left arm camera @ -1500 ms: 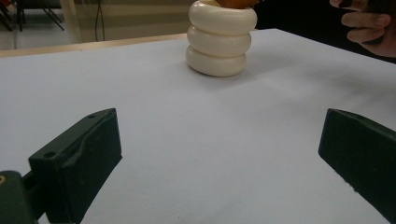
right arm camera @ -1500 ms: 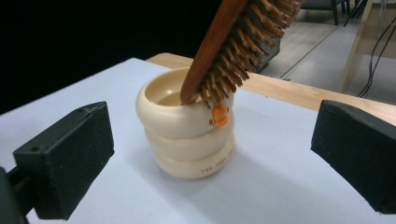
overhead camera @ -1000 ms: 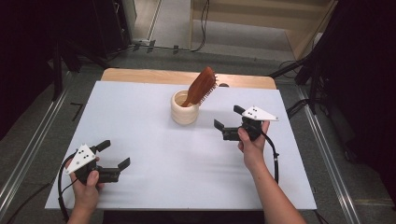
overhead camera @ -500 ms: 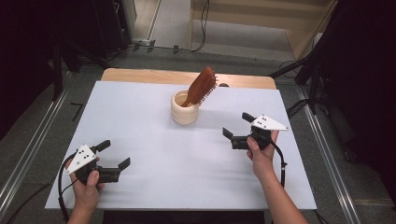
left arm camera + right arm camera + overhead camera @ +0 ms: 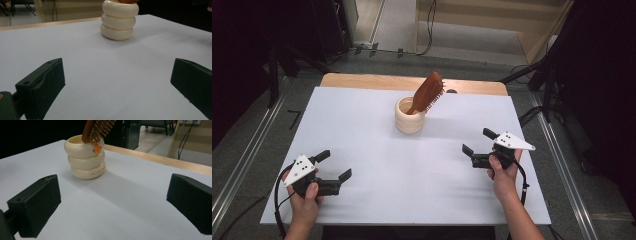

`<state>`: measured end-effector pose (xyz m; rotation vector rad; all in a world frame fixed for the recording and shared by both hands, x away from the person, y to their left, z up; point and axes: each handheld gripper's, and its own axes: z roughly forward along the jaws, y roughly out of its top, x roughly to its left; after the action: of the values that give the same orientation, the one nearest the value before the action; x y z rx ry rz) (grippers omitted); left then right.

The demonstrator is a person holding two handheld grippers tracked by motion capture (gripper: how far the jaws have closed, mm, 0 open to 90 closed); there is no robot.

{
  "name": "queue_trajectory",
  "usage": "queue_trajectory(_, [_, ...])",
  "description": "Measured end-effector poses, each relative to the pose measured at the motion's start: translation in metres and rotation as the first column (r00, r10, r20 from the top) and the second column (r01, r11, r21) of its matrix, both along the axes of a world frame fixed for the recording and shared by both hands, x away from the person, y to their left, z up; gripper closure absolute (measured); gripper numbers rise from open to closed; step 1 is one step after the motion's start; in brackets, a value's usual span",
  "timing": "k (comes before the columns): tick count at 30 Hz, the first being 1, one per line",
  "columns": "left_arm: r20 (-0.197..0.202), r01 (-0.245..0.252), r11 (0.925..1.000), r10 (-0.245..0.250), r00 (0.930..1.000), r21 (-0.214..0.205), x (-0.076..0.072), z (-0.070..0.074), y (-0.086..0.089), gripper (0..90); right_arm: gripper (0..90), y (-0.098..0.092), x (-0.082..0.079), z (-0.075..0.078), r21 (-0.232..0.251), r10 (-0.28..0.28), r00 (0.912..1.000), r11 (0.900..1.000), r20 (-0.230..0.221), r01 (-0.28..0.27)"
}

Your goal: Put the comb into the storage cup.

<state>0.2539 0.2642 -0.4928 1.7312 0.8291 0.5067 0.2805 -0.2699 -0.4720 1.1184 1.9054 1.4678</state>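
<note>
Fingers [image 5: 41, 86] of the left gripper [image 5: 333, 165] stand wide apart over bare worktop [image 5: 362, 120], holding nothing; those of the right gripper [image 5: 478, 142] are spread just as wide and empty too. From the high view, the left sits at about 7 o'clock on the worktop, the right at about 4. Well apart from both, the cup [image 5: 409, 116] (cream, three stacked rings) stands upright at 12 o'clock with a brush [image 5: 428, 92] leaning in it, head up, seemingly handle-down inside.
</note>
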Motion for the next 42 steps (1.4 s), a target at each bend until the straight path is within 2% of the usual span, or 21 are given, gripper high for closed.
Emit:
queue_trajectory(13, [0.001,-0.003,1.0,0.003,1.0,0.004,0.0,0.0,0.0,0.0,0.0,-0.02,-0.017,-0.015,0.001,-0.03,0.9993,0.9995,-0.02,0.03])
queue_trajectory(42, [0.003,-0.004,1.0,0.004,1.0,0.003,-0.001,0.0,-0.001,0.0,0.0,-0.059,-0.051,-0.029,-0.006,-0.078,0.9963,0.997,-0.036,0.077])
